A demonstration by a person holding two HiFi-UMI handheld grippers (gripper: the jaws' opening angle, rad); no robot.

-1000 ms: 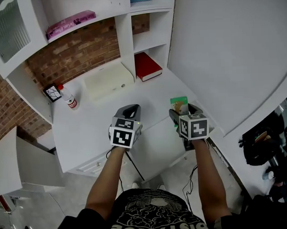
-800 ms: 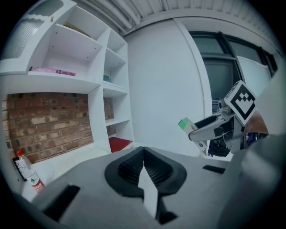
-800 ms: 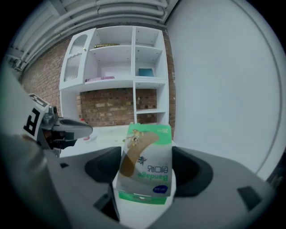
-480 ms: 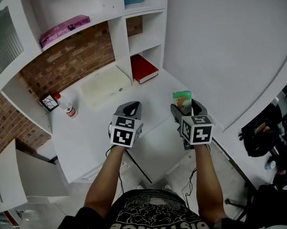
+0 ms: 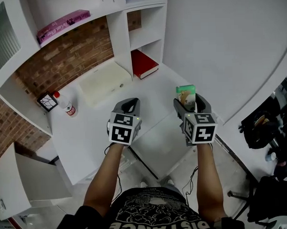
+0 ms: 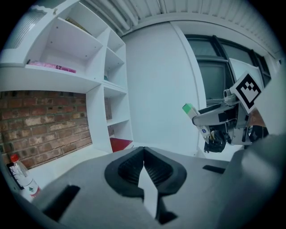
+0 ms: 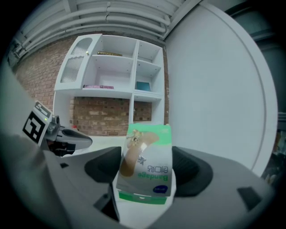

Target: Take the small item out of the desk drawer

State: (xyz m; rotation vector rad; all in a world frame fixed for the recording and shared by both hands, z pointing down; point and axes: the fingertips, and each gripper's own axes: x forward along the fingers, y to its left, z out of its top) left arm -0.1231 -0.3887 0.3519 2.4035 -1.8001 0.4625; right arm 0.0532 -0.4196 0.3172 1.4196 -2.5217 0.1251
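Observation:
A green and white bandage box (image 7: 145, 165) stands upright between the jaws of my right gripper (image 7: 145, 169), which is shut on it. In the head view the box (image 5: 186, 93) sticks up from the right gripper (image 5: 190, 99), held above the white desk's (image 5: 92, 132) right front corner. My left gripper (image 5: 126, 107) hovers over the desk to the left of it, level with it; its jaws are shut and hold nothing, their tips meeting in the left gripper view (image 6: 143, 154). A white drawer (image 5: 158, 141) seems to stick out of the desk front between my arms.
At the desk's back lie a cream case (image 5: 105, 82), a red book (image 5: 144, 63) in a cubby, a small red-capped bottle (image 5: 67, 106) and a small card (image 5: 47, 102). A pink book (image 5: 63, 24) is on the shelf. A white wall stands right; a cabinet door (image 5: 23, 181) hangs open lower left.
The right gripper has risen with the bandage box and shifted a little to the right. The left gripper has drifted slightly forward over the desk, still shut.

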